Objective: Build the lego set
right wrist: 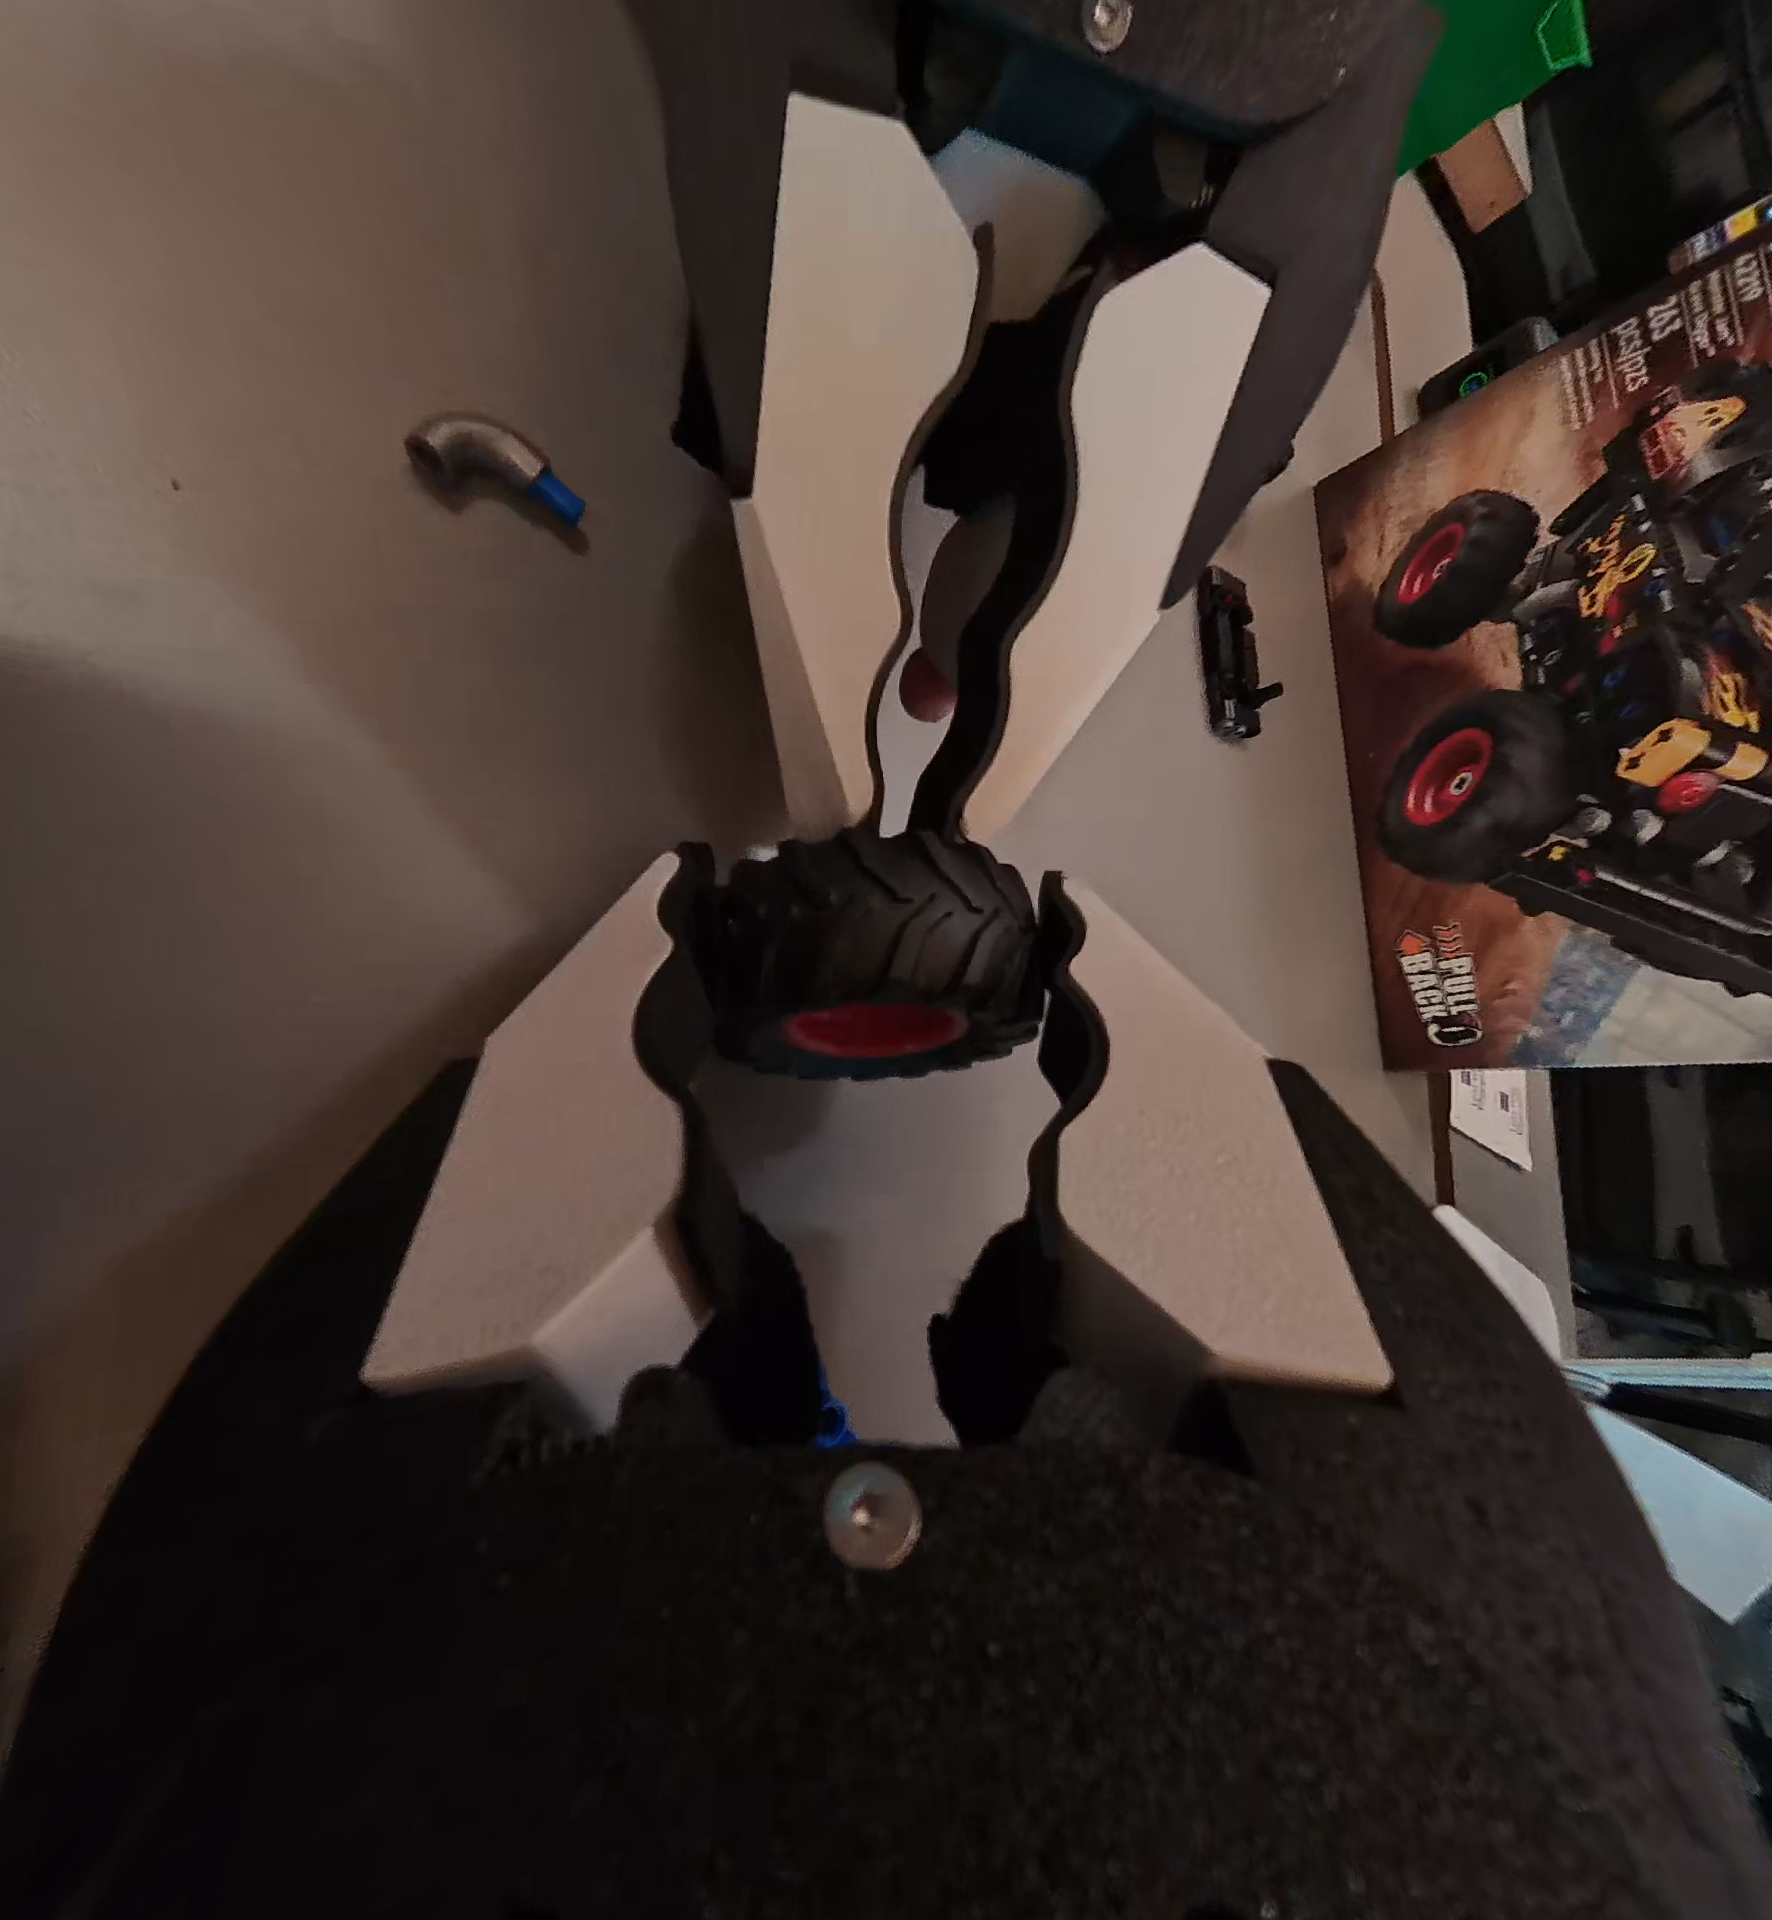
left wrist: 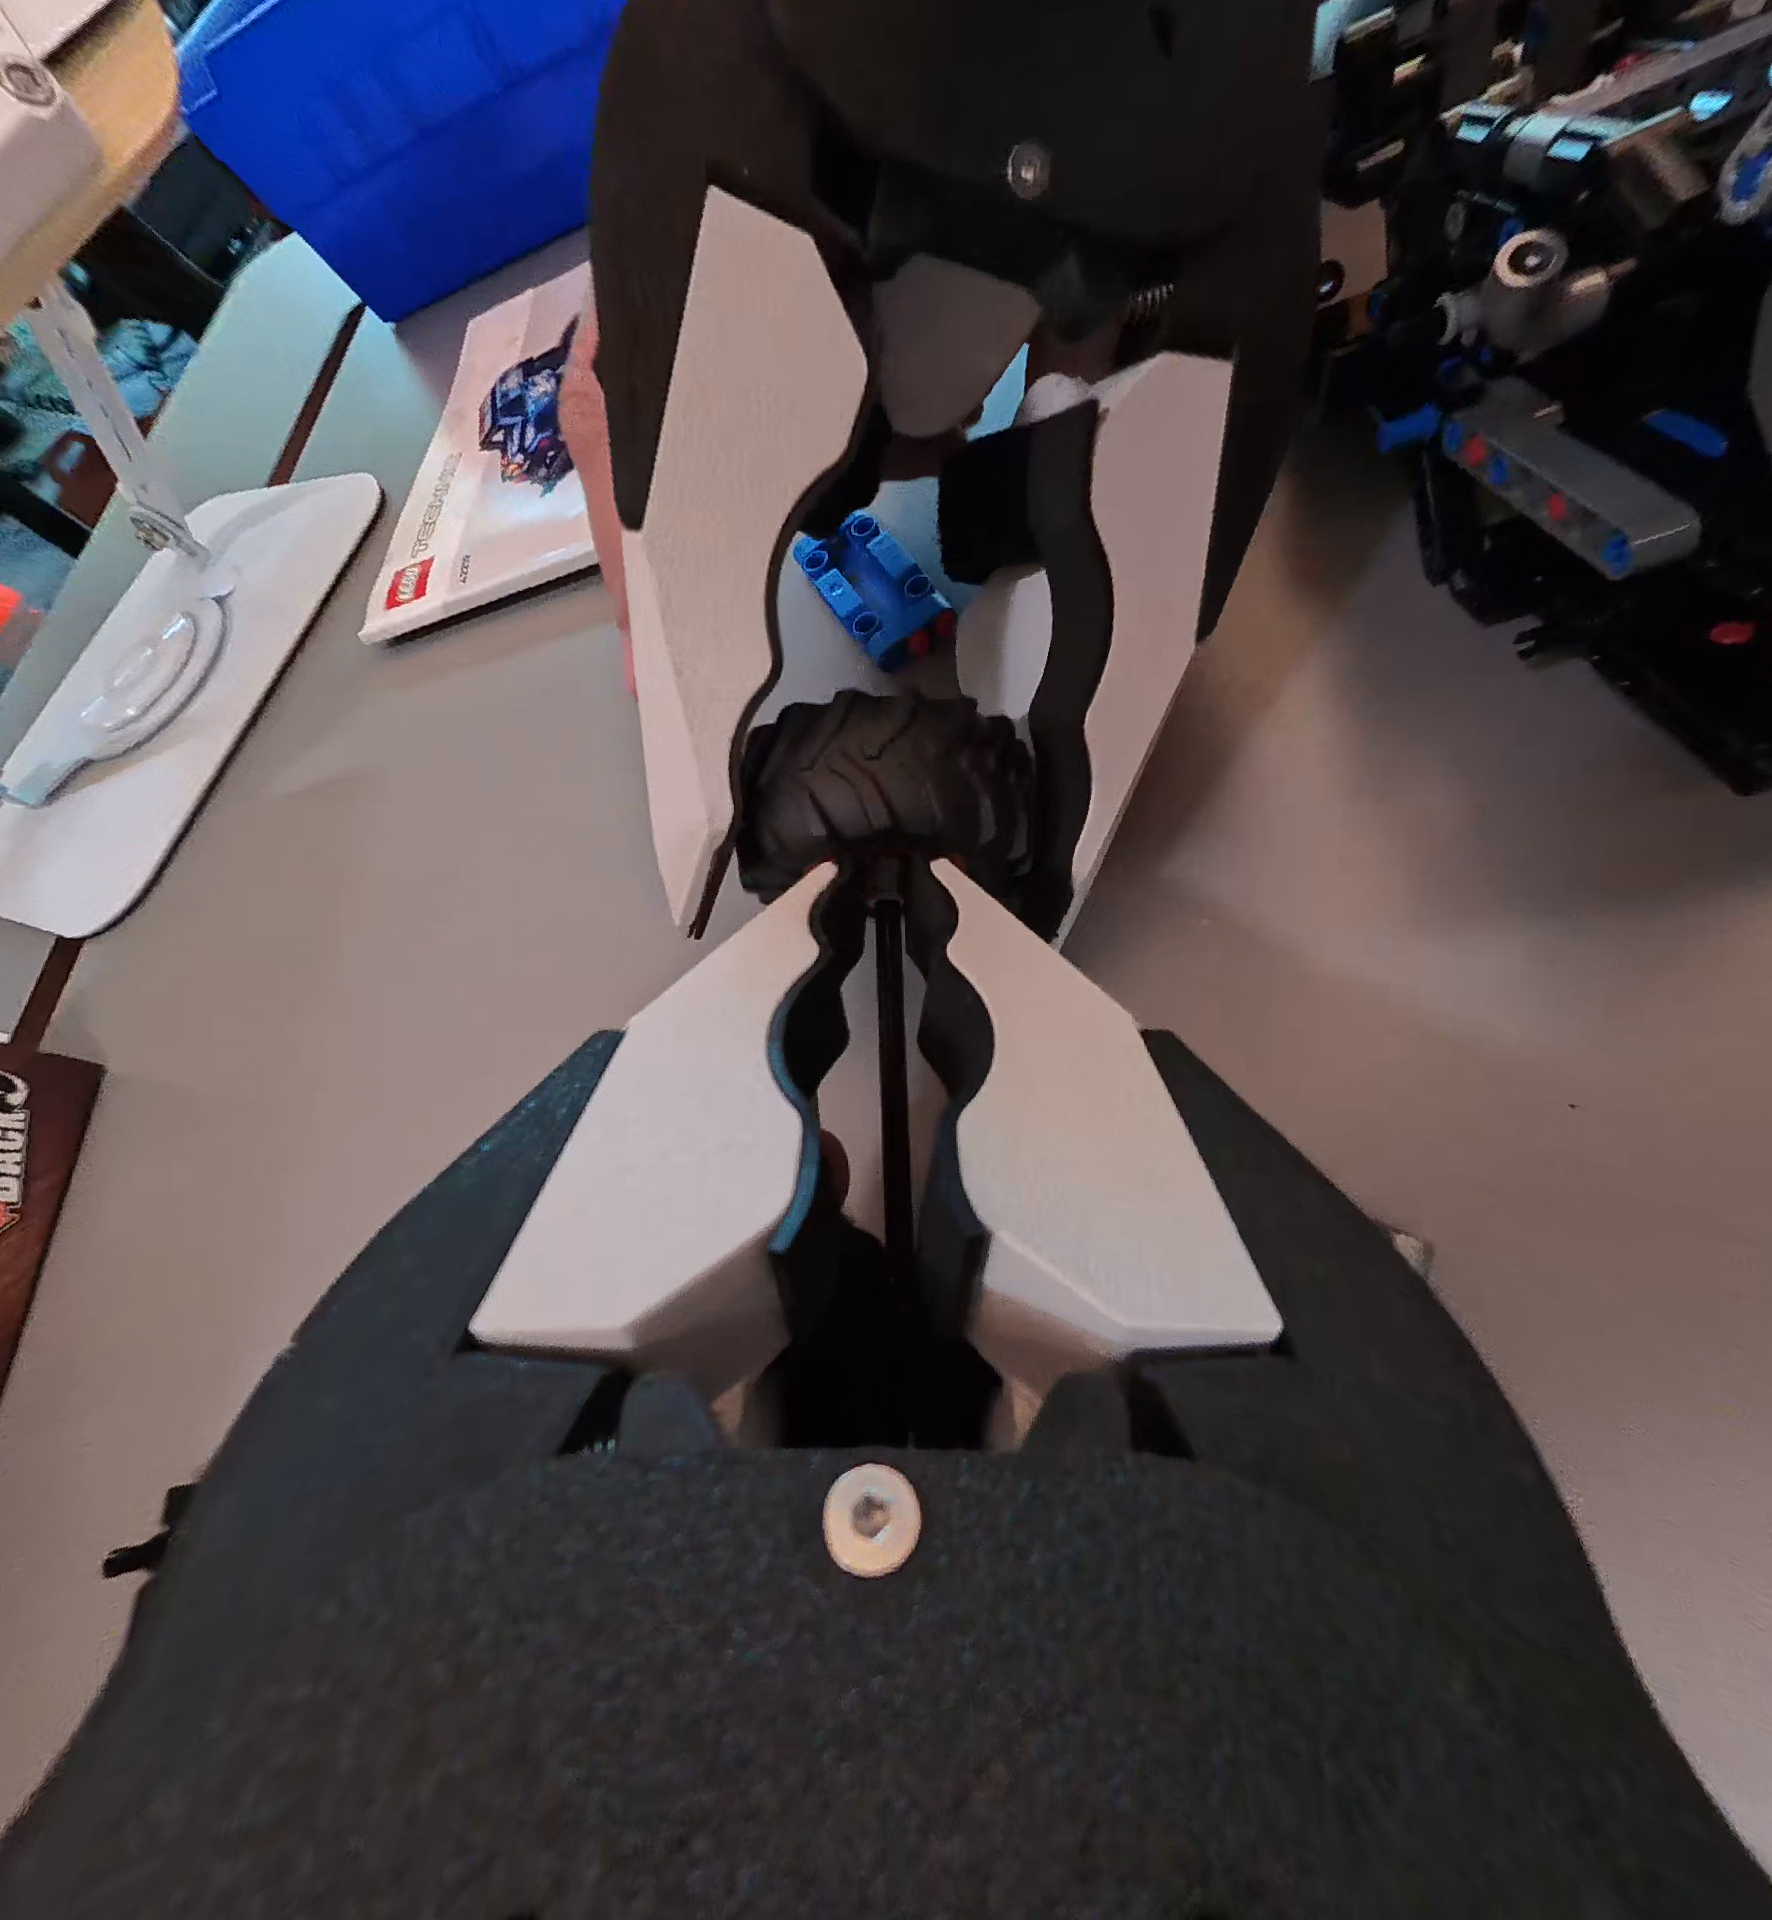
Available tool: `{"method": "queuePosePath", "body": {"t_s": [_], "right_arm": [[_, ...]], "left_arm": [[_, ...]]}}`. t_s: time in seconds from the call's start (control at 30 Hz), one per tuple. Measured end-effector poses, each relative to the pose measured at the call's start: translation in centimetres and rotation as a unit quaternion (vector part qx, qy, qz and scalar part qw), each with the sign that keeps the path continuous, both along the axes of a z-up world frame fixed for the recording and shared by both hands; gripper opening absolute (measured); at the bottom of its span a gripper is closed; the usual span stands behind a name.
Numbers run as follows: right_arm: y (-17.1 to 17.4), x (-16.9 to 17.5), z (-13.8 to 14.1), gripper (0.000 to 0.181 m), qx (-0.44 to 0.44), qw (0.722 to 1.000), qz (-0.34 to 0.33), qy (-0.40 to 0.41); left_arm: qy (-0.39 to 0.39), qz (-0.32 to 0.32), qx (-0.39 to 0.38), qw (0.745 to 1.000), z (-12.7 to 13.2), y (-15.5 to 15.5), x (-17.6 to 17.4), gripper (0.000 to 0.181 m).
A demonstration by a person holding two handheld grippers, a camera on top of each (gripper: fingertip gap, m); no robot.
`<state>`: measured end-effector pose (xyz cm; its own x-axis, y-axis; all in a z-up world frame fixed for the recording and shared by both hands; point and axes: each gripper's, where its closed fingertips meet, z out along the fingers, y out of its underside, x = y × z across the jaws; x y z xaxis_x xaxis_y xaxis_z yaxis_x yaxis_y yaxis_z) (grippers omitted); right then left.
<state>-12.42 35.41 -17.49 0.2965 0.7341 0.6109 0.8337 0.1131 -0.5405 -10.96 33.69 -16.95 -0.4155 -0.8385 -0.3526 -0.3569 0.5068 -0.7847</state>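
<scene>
Left gripper (left wrist: 882,883) nearly closed, right gripper (right wrist: 866,914) clamped (tips meeting).

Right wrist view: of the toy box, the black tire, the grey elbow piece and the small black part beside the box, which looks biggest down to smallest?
1. Toy box
2. Black tire, though it is nearer the camera, so its size is flattered
3. Grey elbow piece and small black part look about alike; I won't rank them.

A: What sits at centre frame?
B: The left gripper (left wrist: 882,883), nearly closed on a thin black axle (left wrist: 892,1039) meeting a black tyre (left wrist: 887,784).
A: And the tyre?
B: Clamped by the right gripper (left wrist: 892,831), reaching down from the top.
</scene>
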Motion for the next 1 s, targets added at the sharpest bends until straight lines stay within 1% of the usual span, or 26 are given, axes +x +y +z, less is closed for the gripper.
{"method": "queuePosePath", "body": {"t_s": [0.1, 0.2, 0.37, 0.5, 0.77, 1.0], "right_arm": [[-0.01, -0.03, 0.05, 0.062, 0.007, 1.0, 0.004, 0.005], [-0.03, -0.11, 0.0, 0.062, 0.003, 1.0, 0.009, 0.029], [-0.21, -0.28, 0.13, 0.063, -0.083, 0.991, -0.018, 0.104], [-0.4, -0.15, 0.22, 0.059, -0.1, 0.99, -0.017, 0.102], [-0.63, -0.23, 0.23, 0.058, -0.084, 0.992, -0.013, 0.098], [-0.69, -0.15, 0.23, 0.058, -0.088, 0.991, -0.013, 0.102]], "left_arm": [[-0.007, 0.005, 0.02, 1.0, -0.12, 0.03, 0.09, 0.007], [-0.011, 0.009, 0.051, 0.999, -0.42, 0.11, 0.17, 0.006], [-0.021, 0.012, 0.093, 0.995, -0.54, 0.34, 0.19, 0.006], [-0.026, 0.015, 0.129, 0.991, -0.48, 0.35, 0.17, 0.006], [-0.015, 0.002, 0.093, 0.996, -0.47, 0.2, -0.14, 0.005], [-0.007, -0.005, 0.073, 0.997, -0.53, 0.38, -0.54, 0.006]]}}
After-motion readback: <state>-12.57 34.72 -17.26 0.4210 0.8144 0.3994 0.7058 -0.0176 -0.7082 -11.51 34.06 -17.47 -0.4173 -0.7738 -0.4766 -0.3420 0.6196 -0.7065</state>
